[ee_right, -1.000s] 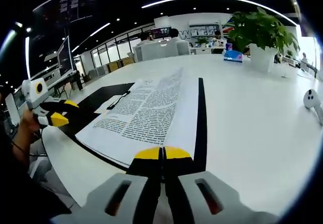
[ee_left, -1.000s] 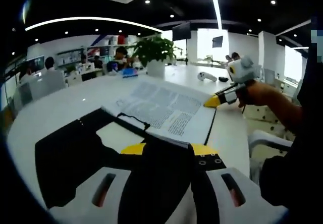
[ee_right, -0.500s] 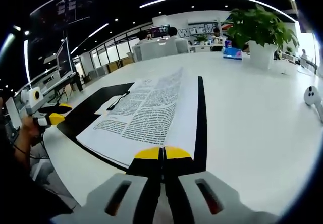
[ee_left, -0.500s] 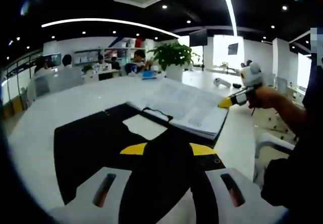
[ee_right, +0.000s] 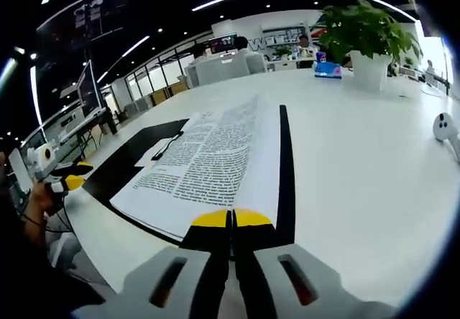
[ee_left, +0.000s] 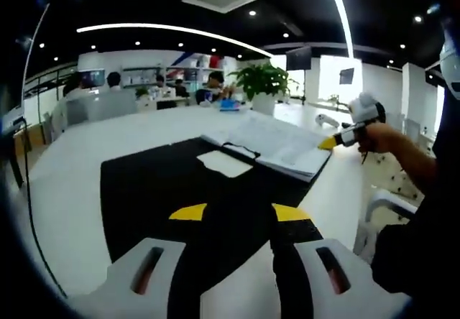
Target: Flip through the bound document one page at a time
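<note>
The bound document [ee_left: 277, 143] lies open on the white table, with printed text on its top page [ee_right: 208, 161]. Its black cover [ee_left: 158, 182] is spread flat to the left and carries a white patch [ee_left: 224, 162]. My left gripper [ee_left: 239, 213] hangs open over the near part of that cover, with nothing between its jaws. It appears far left, off the table's edge, as the left gripper [ee_right: 72, 175]. My right gripper [ee_right: 231, 218] is shut, tips at the page's near edge beside a black strip [ee_right: 285, 168]. From the other side the right gripper [ee_left: 327, 144] touches the document's right edge.
A potted plant [ee_right: 366, 46] stands at the back of the table, also visible as the plant [ee_left: 262, 89]. A white device [ee_right: 444, 128] lies far right. A person's hand [ee_left: 381, 136] holds the right gripper. People sit at desks behind. A thin cable [ee_left: 21, 190] hangs at left.
My left gripper has drawn back from the document toward the table's edge, so the cover and pages look farther off. The right gripper has stayed at the page's edge.
</note>
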The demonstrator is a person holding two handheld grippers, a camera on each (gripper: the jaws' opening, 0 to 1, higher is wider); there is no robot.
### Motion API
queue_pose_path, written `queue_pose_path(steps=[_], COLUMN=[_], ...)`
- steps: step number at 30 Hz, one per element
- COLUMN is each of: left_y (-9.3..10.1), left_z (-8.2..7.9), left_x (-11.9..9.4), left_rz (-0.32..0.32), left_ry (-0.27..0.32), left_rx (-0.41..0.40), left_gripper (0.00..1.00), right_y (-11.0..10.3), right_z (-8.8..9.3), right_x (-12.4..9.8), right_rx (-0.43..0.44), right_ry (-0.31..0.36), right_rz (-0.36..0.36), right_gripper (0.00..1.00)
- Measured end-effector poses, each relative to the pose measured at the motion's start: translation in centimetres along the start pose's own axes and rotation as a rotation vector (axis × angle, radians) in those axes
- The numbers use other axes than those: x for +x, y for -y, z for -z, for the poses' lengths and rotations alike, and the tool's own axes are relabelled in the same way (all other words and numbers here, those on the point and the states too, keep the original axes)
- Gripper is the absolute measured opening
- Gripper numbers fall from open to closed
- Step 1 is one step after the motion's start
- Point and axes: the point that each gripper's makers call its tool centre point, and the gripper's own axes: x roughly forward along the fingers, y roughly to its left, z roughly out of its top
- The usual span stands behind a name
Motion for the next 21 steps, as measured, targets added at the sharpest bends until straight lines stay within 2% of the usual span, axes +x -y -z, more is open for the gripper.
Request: queue_pose_path(steps=[3, 6, 9, 14, 19, 21], left_y=[0.2, 0.3, 0.0, -1.1, -1.0, -0.9], left_z=[-0.2, -0.5, -0.6, 0.0, -0.3, -0.3], left_x=[-0.7, -1.2, -1.3, -1.5, -2.1, -2.2], left_rz=[-0.01, -0.005, 0.017, -0.017, -0.007, -0.001], left_ry=[-0.023, -0.019, 0.012, 0.016, 0.036, 0.034], left_rx=[0.061, 0.073, 0.019, 0.0, -0.019, -0.011], left_gripper=[0.37, 0.37, 0.37, 0.37, 0.37, 0.37], right_y=[0.1, 0.1, 0.1, 0.0, -0.3, -0.5], right_z=[0.0, 0.0, 0.0, -0.2, -0.5, -1.3], right_x=[0.0, 0.0, 0.0, -0.1, -0.3, -0.4], right_rx=[-0.005, -0.009, -0.008, -0.005, -0.019, -0.024], right_ry=[0.002, 0.004, 0.003, 0.006, 0.003, 0.022], right_rz=[0.006, 0.013, 0.021, 0.037, 0.05, 0.054], right_gripper=[0.02, 0.02, 0.02, 0.02, 0.02, 0.02])
